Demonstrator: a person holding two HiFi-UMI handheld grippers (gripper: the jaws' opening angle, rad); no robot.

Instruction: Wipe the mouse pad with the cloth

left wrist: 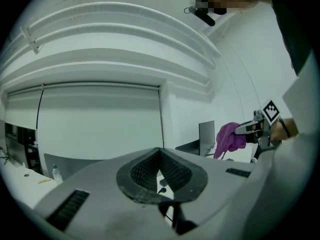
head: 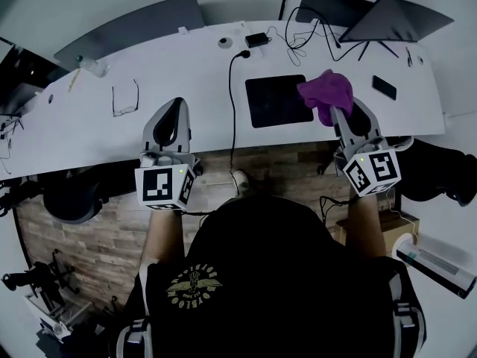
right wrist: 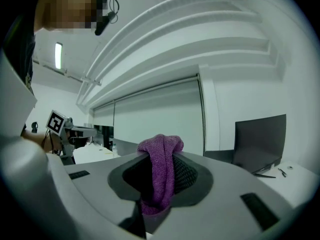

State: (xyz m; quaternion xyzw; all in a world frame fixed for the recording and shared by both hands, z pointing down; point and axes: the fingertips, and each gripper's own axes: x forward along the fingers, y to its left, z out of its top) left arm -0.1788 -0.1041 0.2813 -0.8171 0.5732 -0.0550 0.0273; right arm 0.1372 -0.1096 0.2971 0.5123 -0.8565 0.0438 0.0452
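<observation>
The black mouse pad (head: 276, 101) lies flat on the white desk (head: 179, 73), right of centre. A purple cloth (head: 328, 90) hangs bunched over the pad's right edge, and my right gripper (head: 336, 112) is shut on it. The right gripper view shows the cloth (right wrist: 161, 169) pinched between the jaws of that gripper (right wrist: 160, 153), held up off the desk. My left gripper (head: 177, 106) hovers over the desk's near edge, well left of the pad. Its jaws (left wrist: 160, 151) are shut and hold nothing. From the left gripper view the cloth (left wrist: 229, 138) shows off to the right.
A pair of glasses (head: 125, 99) lies left of my left gripper. A black cable (head: 232, 103) runs down the desk beside the pad. A phone (head: 384, 86) lies right of the cloth, and a laptop (head: 395, 17) and adaptor (head: 257, 39) stand at the back.
</observation>
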